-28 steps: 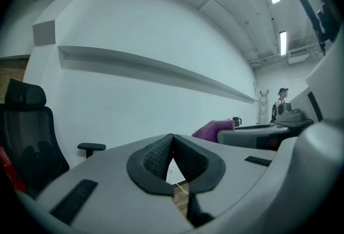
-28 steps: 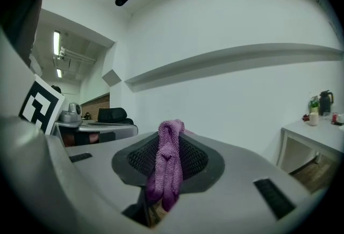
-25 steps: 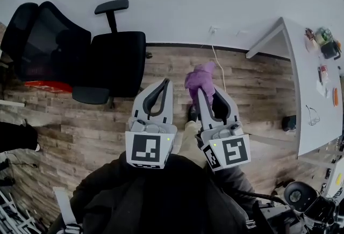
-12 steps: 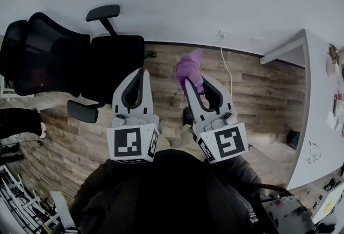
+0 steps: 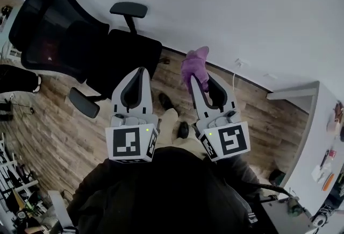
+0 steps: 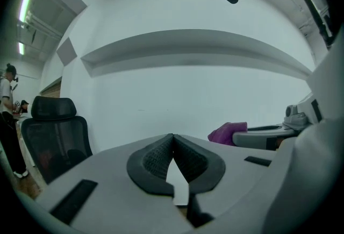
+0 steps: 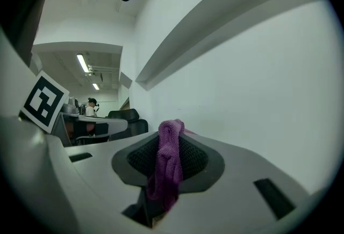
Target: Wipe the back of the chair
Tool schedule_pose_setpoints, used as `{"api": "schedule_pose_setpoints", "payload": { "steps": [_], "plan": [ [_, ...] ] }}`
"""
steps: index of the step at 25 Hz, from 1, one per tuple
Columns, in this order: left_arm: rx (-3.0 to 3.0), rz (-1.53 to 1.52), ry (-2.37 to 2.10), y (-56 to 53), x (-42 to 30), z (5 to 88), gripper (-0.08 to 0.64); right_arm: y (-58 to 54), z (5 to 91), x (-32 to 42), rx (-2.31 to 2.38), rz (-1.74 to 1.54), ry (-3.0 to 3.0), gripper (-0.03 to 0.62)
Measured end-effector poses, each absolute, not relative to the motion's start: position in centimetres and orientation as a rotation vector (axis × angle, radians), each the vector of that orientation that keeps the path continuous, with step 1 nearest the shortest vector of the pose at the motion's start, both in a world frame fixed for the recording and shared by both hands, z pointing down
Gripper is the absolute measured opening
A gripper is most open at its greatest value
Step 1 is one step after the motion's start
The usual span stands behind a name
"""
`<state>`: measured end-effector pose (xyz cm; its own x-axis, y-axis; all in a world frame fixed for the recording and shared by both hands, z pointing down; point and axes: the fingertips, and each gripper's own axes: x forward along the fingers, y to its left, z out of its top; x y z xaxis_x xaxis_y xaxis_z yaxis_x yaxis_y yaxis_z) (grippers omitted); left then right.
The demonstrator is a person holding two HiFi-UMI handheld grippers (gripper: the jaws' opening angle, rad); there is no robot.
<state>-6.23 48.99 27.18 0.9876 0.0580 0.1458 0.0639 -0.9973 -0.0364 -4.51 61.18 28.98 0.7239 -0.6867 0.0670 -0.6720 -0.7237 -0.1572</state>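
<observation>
Right gripper (image 5: 199, 83): jaws clamped on a purple cloth (image 7: 169, 165), which bunches out past the tips.
Left gripper (image 5: 141, 70): jaws pressed together at the tips, nothing between them.
Grippers: side by side, held above the wood-plank floor (image 5: 64, 136).
Office chair (image 5: 126, 58): black, by the white wall (image 5: 242, 7), left of both grippers and untouched by them.
Chair back (image 5: 54, 31): at the far left of the head view.
</observation>
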Motion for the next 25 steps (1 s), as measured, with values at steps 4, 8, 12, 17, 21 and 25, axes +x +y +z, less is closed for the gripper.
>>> {"api": "schedule_pose_setpoints", "payload": {
  "steps": [4,8,12,17,21,25],
  "plan": [
    [-3.126,-0.205,0.021,45.8,-4.3,27.7,0.006,57.9,29.4,-2.0,-2.786,-0.194,1.222,0.089],
    [-3.16,-0.218,0.116,42.6,-1.3,28.7,0.006,54.4,30.3,1.2,-2.762,-0.235,1.322,0.09],
    [-3.164,-0.228,0.208,38.6,2.4,29.7,0.006,50.3,31.3,5.1,-2.72,-0.258,1.406,0.091],
    [-3.159,-0.233,0.339,33.4,5.0,30.1,0.006,44.5,31.7,8.2,-2.652,-0.28,1.531,0.089],
    [-3.158,-0.221,0.519,27.5,6.8,30.3,0.006,37.8,31.7,11.3,-2.568,-0.275,1.702,0.091],
    [-3.134,-0.171,0.701,21.7,6.4,28.5,0.006,31.4,30.0,12.0,-2.486,-0.245,1.862,0.091]
  ]
}}
